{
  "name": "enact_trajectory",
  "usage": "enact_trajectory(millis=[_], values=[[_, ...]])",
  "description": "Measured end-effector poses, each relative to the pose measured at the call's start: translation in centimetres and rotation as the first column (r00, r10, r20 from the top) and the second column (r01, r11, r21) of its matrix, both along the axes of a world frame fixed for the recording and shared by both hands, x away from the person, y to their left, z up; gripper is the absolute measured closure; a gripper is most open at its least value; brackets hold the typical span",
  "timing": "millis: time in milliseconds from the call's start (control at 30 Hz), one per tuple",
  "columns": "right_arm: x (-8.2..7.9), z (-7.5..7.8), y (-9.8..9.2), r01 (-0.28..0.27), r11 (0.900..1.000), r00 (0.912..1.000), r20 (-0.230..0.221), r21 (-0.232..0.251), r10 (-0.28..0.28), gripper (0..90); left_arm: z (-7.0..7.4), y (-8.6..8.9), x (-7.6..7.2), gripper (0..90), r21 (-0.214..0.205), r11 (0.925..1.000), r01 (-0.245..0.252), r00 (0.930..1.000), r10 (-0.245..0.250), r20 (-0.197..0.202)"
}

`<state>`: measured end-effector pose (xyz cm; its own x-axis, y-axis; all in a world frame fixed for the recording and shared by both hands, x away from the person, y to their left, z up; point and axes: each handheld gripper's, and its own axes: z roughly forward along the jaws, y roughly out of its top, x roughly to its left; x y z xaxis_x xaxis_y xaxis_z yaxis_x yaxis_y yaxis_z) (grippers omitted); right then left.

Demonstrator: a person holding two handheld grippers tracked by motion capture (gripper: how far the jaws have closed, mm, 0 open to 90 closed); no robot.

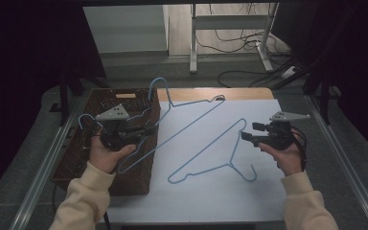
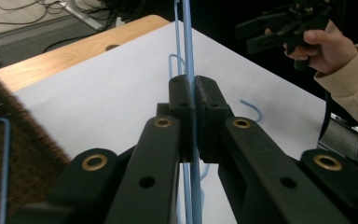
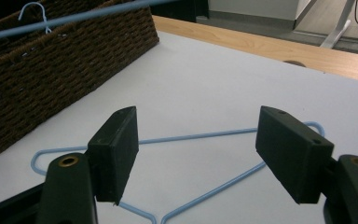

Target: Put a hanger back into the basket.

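From the high view, the left gripper sits over the near right edge of a dark woven basket at the left of the tabletop, its fingers clamped on the wire of a light blue hanger that stretches diagonally from the basket out across the white surface, its far corner near the wooden strip at the back. The hook of that hanger rises above the basket's far right corner. The left gripper view gives the grip close up: the two black fingers are pressed together with the blue wire running straight up between them, something the high view leaves too small to judge. A second blue hanger lies flat on the tabletop, well apart from the basket, its hook toward the near edge. The right gripper hovers just to the right of this hanger, held in the right hand. The right gripper view looks down on the flat hanger between spread fingers that hold nothing and do not touch the wire; it also shows the basket's woven side and another small hanger hook inside it.
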<state>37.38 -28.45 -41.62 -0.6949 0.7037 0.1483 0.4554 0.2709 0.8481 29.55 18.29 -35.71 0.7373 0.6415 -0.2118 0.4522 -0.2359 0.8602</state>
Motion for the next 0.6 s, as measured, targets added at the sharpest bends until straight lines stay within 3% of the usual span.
enact_trajectory(millis=[300, 600], values=[[0.1, -0.4, 0.3, -0.007, 0.9996, 0.9999, -0.012, -0.027, 0.006, 29.6, -0.2, 3.4, 0.2, 86.2, -0.024, 0.9970, -0.074, 0.9973, 0.074, -0.008], [0.1, -0.6, 0.5, -0.012, 0.9991, 0.9997, -0.022, -0.040, 0.011, 29.3, -0.7, 7.1, 0.9, 86.3, -0.023, 0.9858, -0.166, 0.9860, 0.166, -0.014]])
